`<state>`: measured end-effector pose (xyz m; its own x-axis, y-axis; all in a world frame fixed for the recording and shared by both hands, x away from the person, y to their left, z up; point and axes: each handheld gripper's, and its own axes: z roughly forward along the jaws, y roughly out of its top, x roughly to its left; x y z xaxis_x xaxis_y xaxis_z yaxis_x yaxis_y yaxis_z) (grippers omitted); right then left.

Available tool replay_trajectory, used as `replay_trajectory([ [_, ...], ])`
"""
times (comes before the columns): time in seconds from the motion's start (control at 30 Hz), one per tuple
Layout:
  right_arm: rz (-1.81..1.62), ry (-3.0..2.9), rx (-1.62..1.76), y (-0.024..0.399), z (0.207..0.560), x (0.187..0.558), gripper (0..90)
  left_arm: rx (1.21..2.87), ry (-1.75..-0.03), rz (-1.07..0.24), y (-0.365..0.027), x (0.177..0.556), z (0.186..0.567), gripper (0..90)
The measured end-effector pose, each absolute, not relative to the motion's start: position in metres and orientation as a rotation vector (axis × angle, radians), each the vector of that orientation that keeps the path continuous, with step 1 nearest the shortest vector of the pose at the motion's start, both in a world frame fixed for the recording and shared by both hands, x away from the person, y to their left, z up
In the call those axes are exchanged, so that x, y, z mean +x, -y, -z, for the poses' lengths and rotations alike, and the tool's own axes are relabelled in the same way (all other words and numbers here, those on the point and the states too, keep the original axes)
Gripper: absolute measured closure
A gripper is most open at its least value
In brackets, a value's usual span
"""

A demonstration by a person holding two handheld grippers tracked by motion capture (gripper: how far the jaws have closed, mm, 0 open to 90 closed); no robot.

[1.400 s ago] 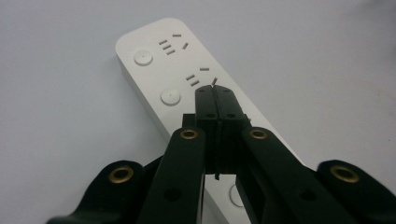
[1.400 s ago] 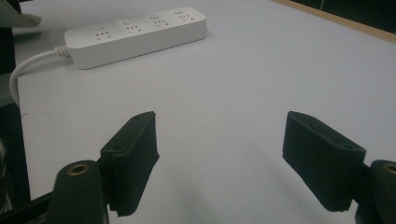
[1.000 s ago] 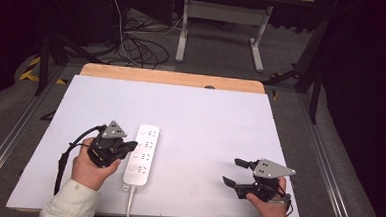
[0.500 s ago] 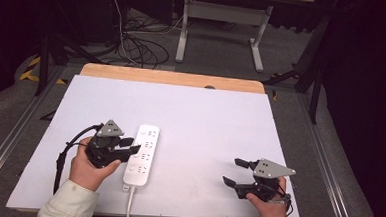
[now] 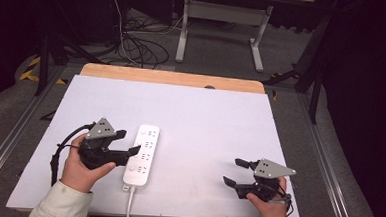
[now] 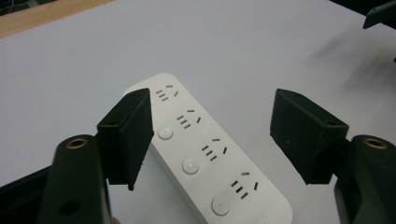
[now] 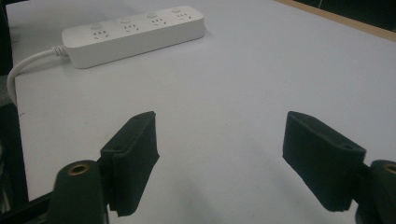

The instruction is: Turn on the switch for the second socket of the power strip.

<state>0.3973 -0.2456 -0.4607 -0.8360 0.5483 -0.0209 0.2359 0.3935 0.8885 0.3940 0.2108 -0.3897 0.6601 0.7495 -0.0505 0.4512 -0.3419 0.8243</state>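
Note:
A white power strip (image 5: 142, 156) with several sockets and round buttons lies on the white tabletop (image 5: 205, 119), its cord (image 5: 128, 208) running off the near edge. My left gripper (image 5: 130, 141) hovers at the strip's left side, pointing right. In the left gripper view the strip (image 6: 205, 158) lies under and between the jaws of that gripper (image 6: 217, 133). The jaws have just been opening and stand wide, with no pad pressing on the strip. My right gripper (image 5: 231, 171) rests at the near right, open with nothing in it. In its own view this gripper (image 7: 219, 158) faces the strip (image 7: 135, 30) from a distance.
A wooden strip (image 5: 172, 77) borders the tabletop's far edge. Beyond it on the floor are a tangle of cables (image 5: 139, 45) and a white desk frame (image 5: 220, 25). Metal rails (image 5: 323, 160) run along both sides of the table.
The left gripper's jaws have gone from shut to wide open beside the power strip. The strip and the right gripper have stayed where they were.

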Motion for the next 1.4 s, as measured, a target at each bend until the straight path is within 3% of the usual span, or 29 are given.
replay_trajectory([
  [0.2, -1.421, -2.340, 0.685, 0.246, 0.461, 0.397, 26.4, 1.949, -0.861, -0.466, -0.218, 0.382, 0.387, 22.6],
  [0.87, -1.424, -2.336, 0.683, 0.246, 0.460, 0.396, 26.5, 1.866, -0.773, -0.560, -0.256, 0.360, 0.411, 18.7],
  [1.4, -1.428, -2.327, 0.682, 0.247, 0.459, 0.395, 26.4, 1.826, -0.793, -0.556, -0.288, 0.348, 0.443, 16.5],
])
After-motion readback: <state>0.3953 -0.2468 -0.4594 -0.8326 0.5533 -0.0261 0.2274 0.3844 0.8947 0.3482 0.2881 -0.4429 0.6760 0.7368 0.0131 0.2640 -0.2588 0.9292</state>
